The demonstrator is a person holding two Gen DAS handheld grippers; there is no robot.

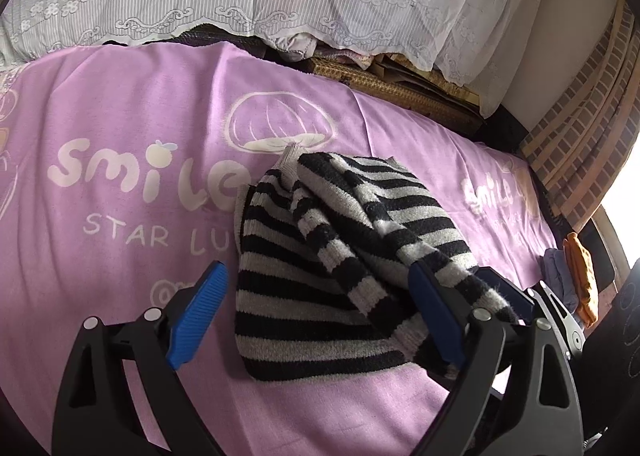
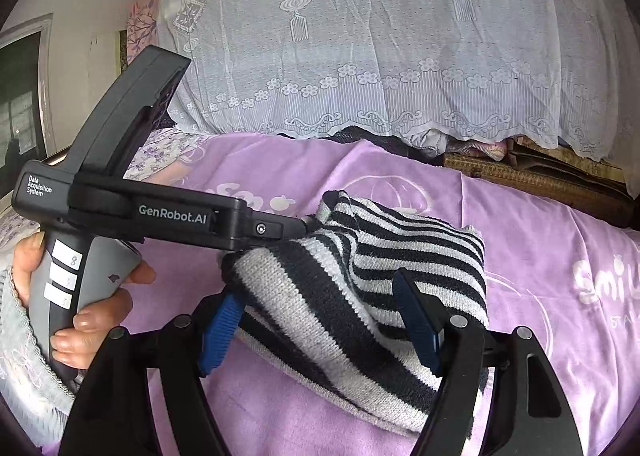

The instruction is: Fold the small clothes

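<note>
Purple "smile" "STAR" sheet [image 1: 120, 104], striped sweater [image 1: 320, 256], left claw [image 1: 316, 316] spread, right claw [image 2: 320, 328] spread, "GenRobot.AI" on left one's body.

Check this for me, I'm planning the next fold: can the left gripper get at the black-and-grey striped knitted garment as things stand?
Probably yes. The left gripper is open, and the black-and-grey striped knitted garment already lies between its fingers on the purple printed sheet, with nothing blocking it.

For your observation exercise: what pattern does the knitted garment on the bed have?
The sweater has black and pale grey stripes, seen best in the left wrist view.
</note>
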